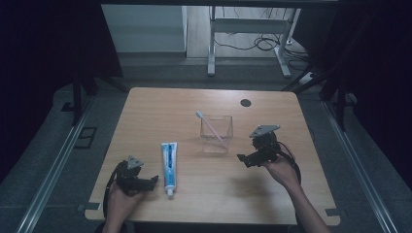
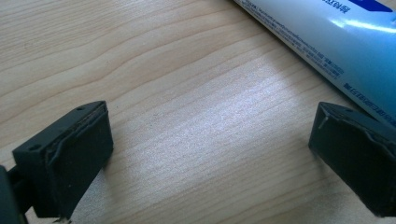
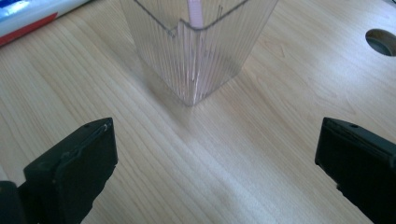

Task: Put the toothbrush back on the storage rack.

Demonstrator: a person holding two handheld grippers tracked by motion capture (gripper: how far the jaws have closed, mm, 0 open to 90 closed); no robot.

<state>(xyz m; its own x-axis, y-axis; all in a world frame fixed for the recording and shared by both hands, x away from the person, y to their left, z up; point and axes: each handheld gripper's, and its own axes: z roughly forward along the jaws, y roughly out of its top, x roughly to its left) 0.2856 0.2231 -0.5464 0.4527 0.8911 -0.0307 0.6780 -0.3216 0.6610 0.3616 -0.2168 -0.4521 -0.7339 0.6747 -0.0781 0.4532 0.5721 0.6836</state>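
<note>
Left gripper [image 1: 144, 182] low at 7 o'clock on the wooden table [image 1: 145, 104], jaws spread wide, nothing between, only bare wood in the gap in the left gripper view [image 2: 210, 140]. Toothpaste tube [image 1: 169, 168] just beside it at 3 o'clock, flat, cap end toward the near edge. In the left gripper view the tube [image 2: 327, 42] cut off at top right corner, print too small to read, far end hidden behind the right-hand jaw.

Right gripper [image 1: 250, 158] at 4 o'clock on the table, jaws spread wide, holding nothing; gap over bare wood in the right gripper view [image 3: 217, 154]. Clear ribbed plastic cup [image 1: 216, 133] near it at 10 o'clock, upright, square-sided, apart from the jaws. Rim cut off at the top of the right gripper view [image 3: 196, 51]. Inside: one pink toothbrush [image 1: 210, 127], leaning, head out over the rim toward 11 o'clock; handle blurred through the ribbed wall [image 3: 194, 14], bristles hard to make out.

Round cable hole [image 1: 246, 103] at 1 o'clock past the cup, half cut off in the right gripper view [image 3: 382, 42]. Tube corner [image 3: 32, 14] at top left there, mostly out of frame.
</note>
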